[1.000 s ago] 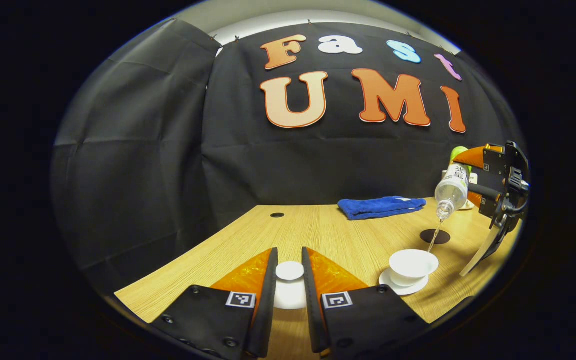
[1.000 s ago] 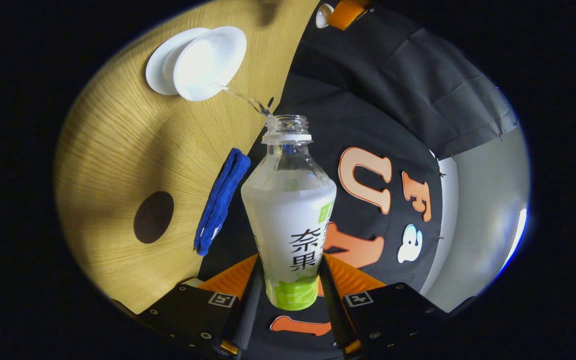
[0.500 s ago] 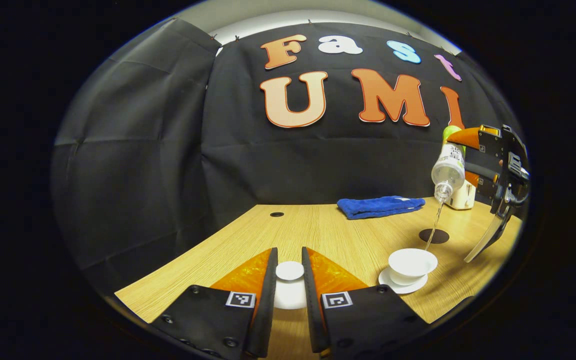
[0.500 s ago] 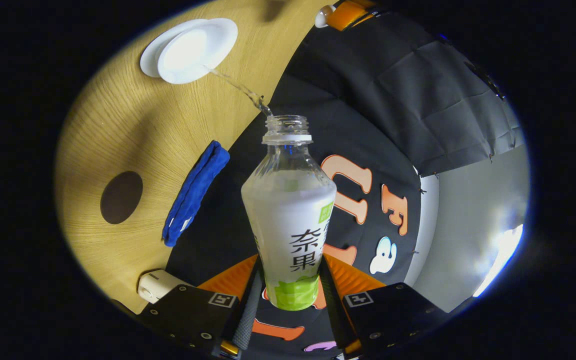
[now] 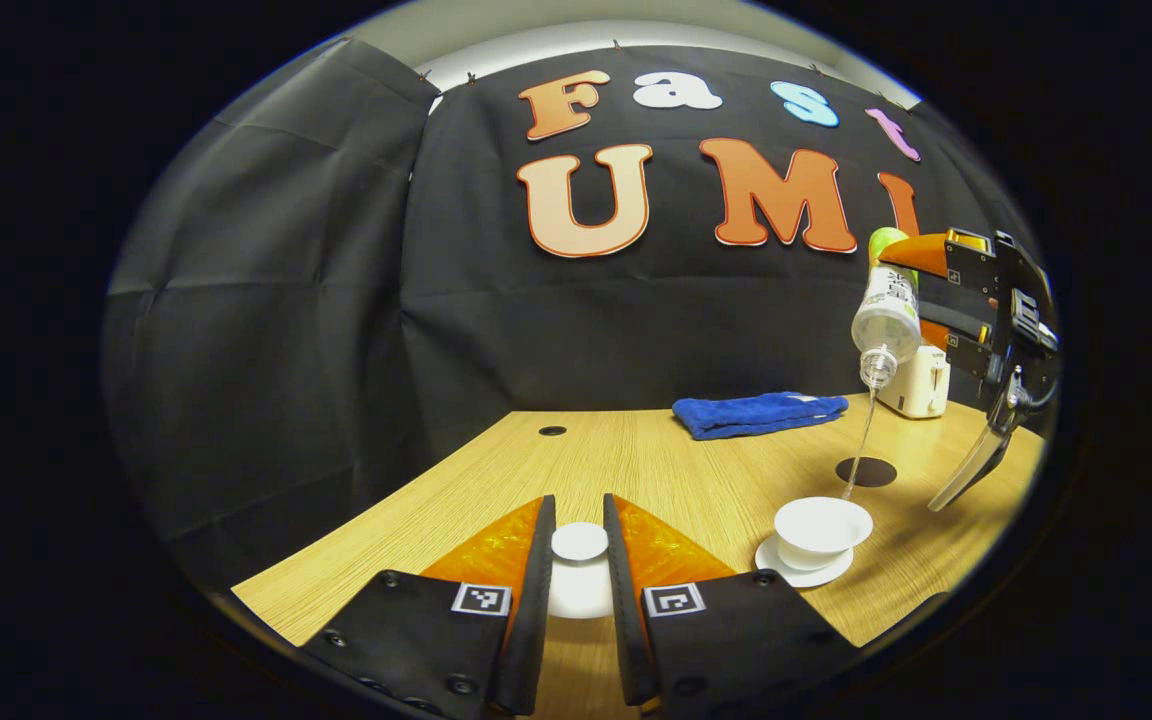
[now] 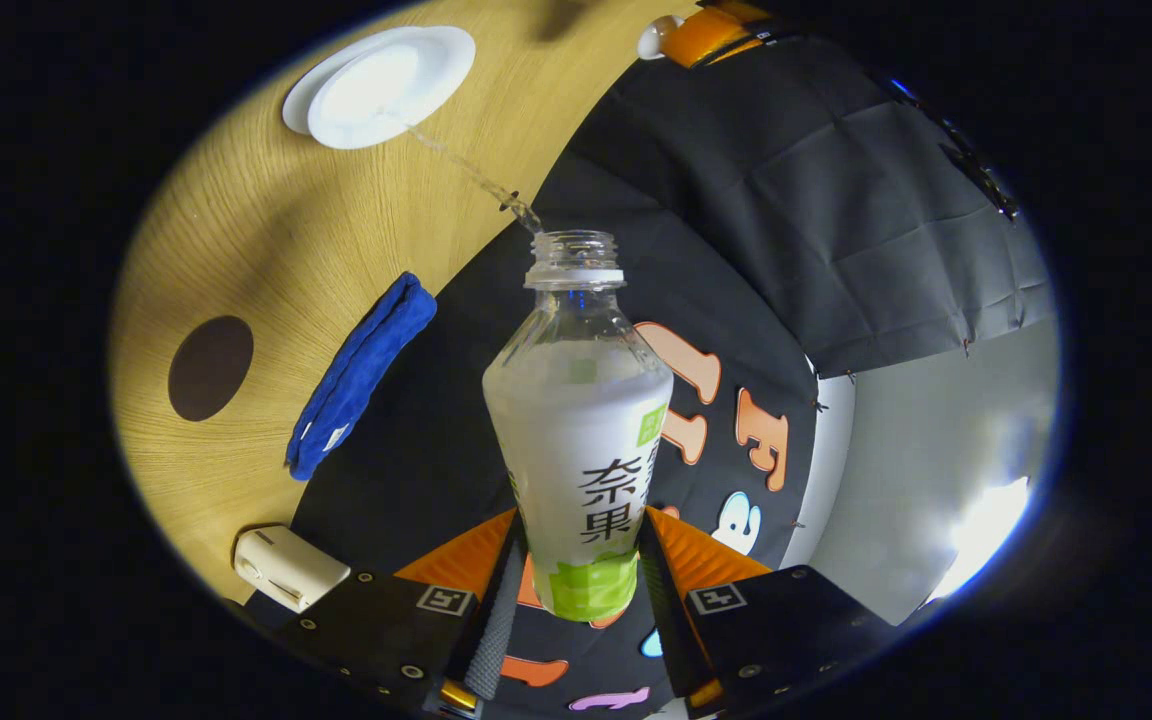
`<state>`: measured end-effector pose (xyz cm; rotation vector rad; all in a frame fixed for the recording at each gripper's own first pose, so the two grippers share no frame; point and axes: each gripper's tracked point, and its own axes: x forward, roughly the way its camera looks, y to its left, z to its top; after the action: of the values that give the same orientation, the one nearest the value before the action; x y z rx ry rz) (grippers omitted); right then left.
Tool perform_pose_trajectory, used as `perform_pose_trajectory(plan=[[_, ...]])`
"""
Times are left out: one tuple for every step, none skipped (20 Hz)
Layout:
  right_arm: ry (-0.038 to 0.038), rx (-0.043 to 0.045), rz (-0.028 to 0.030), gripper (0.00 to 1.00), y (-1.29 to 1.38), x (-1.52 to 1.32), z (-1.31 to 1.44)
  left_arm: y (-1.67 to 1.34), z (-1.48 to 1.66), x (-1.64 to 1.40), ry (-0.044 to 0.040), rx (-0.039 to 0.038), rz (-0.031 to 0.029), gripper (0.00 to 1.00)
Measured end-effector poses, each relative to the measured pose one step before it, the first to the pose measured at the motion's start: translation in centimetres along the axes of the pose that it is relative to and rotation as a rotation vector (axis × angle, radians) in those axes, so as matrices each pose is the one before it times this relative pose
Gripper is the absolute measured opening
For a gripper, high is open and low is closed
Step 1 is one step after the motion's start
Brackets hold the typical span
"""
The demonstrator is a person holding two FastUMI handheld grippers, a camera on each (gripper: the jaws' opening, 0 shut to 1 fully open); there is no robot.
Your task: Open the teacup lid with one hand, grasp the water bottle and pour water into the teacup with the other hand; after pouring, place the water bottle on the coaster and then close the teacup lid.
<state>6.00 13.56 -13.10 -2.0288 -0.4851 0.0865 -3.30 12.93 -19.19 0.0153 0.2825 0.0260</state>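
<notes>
Left tongs [image 5: 579,560]: pinching lid [image 5: 579,541] above table [image 5: 656,465]. Right tongs [image 6: 576,570]: clamped on bottle [image 6: 578,440], tipped high over cup [image 5: 822,524]. Risk: thin stream missing rim, wetting table; coaster [image 5: 866,471] behind cup.

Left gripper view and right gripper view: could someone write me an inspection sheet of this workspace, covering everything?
Surface: wooden table, with a small dark hole near the back.
Job's things: teacup open on its saucer; water bottle tipped, thin stream falling into the cup; lid held aside; dark round coaster bare.
Clutter: folded blue cloth; small white box.
Grippers: left gripper shut on the lid's knob; right gripper shut on the bottle.
Cables: one on the right gripper.
Surroundings: black cloth wall.
</notes>
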Motion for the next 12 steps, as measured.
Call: perform_pose_trajectory(plan=[[-0.00517, -0.00344, 0.00194, 0.64, -0.007, -0.05, 0.114, 0.006, -0.059, 0.075, 0.00028, 0.00106, -0.00063, 0.34], [-0.00885, 0.00075, 0.01034, 0.64, 0.039, -0.042, 0.12, 0.022, -0.075, 0.001, 0.00235, 0.00162, 0.00213, 0.34], [-0.0061, 0.00587, 0.01872, 0.63, 0.201, -0.114, 0.296, 0.074, -0.023, -0.035, 0.00046, 0.00267, 0.00176, 0.34], [-0.01508, -0.00171, 0.01021, 0.64, 0.191, 0.019, 0.547, -0.003, -0.021, 0.043, 0.00155, 0.00358, 0.00314, 0.34], [-0.00912, -0.00542, 0.00572, 0.64, 0.461, -0.034, 0.534, -0.027, -0.154, 0.092, 0.00363, 0.00318, 0.00032, 0.34], [-0.00566, -0.00133, 0.00513, 0.64, 0.934, -0.076, 0.609, -0.007, -0.059, -0.011, 0.00158, 0.00202, 0.00016, 0.34], [-0.00569, 0.00753, 0.00868, 0.64, 0.665, -0.135, 0.385, -0.015, 0.055, -0.03, 0.00058, -0.00067, -0.00011, 0.34], [-0.00315, 0.01104, 0.00906, 0.64, 0.358, -0.011, 0.318, 0.027, 0.064, -0.026, -0.00137, -0.00211, 0.00128, 0.34], [-0.00571, 0.01183, 0.00954, 0.64, 0.285, -0.078, 0.371, 0.058, -0.048, 0.032, 0.0006, -0.00076, 0.00274, 0.34], [-0.00731, 0.01959, 0.01435, 0.64, 0.483, -0.043, 0.407, 0.039, 0.039, 0.053, -0.00122, -0.00035, 0.00242, 0.34], [-0.00045, 0.02552, 0.01686, 0.64, 0.727, -0.063, 0.256, -0.028, 0.029, -0.021, -0.0018, -0.00139, 0.00042, 0.34], [-0.00264, 0.02245, 0.01589, 0.64, 0.608, -0.055, 0.346, -0.028, 0.072, -0.074, -0.00337, -0.00096, -0.00046, 0.35]])
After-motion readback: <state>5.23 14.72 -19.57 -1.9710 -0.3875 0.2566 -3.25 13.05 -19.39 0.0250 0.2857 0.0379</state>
